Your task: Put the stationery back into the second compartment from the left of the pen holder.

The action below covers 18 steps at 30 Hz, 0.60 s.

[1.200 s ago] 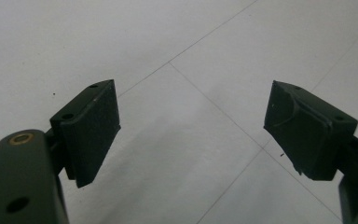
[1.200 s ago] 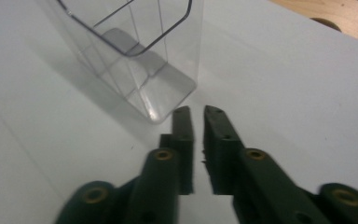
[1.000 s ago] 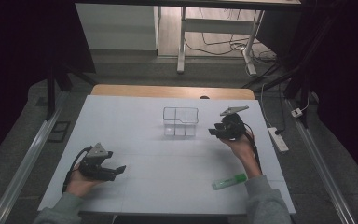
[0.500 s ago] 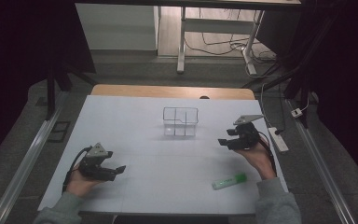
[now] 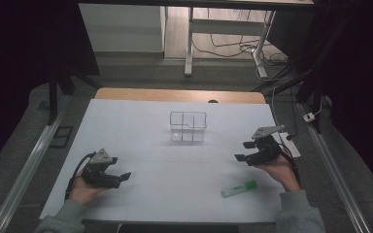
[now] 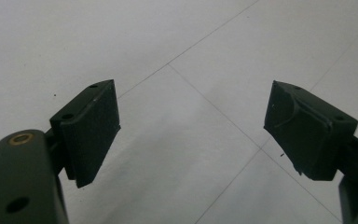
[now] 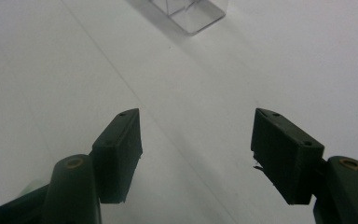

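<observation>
Withdrawing from the clear divided container [image 5: 188, 127], the right tongs [image 5: 245, 151] had drawn back toward the person's side since a second earlier, when they stood just beside its right wall. Their jaws had just been opening and stood spread with nothing between them. The green marker [image 5: 239, 188] lay on the white surface [image 5: 175, 194], near the right hand [image 5: 277, 167] and well apart from the container. The left tongs [image 5: 119, 177] rested low at the near left, likewise spread and empty. Judged from this, the container visit was over and the marker was the likely next pick.
</observation>
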Tool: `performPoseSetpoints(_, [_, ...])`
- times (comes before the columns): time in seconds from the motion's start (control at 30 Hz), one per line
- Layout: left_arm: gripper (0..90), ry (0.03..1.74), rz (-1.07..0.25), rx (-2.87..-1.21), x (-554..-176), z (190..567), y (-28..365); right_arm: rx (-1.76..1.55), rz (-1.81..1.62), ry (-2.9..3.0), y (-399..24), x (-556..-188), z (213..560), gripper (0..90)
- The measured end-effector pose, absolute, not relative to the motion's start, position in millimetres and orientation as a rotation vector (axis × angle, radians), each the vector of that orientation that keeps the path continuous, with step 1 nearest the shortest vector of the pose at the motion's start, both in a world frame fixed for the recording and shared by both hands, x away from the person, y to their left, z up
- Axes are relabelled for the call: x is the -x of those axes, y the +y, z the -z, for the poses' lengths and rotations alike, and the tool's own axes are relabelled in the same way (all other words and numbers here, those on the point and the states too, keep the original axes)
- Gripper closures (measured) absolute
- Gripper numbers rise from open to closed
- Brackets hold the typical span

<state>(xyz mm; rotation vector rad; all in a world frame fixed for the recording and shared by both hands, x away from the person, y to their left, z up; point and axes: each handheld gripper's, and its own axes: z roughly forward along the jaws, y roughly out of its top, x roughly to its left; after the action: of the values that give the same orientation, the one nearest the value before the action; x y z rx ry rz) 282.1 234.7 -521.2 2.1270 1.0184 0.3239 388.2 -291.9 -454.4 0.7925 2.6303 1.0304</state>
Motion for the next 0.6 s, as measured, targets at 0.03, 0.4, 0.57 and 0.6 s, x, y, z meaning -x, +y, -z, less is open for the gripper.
performPoseSetpoints(0.03, [17.7,1.018,-0.324,-2.126,-282,521,235,-0.787,-1.023,2.643,-293,-387,454,32.6])
performPoseSetpoints(0.4, [17.7,1.015,-0.320,-2.129,-282,521,233,-0.645,-0.965,2.730,-302,-373,449,30.8])
performPoseSetpoints(0.57, [17.7,1.021,-0.315,-2.131,-282,521,234,-0.579,-0.934,2.780,-302,-368,449,29.5])
performPoseSetpoints(0.6, [17.7,1.021,-0.315,-2.130,-282,521,234,-0.565,-0.922,2.793,-301,-367,450,29.1])
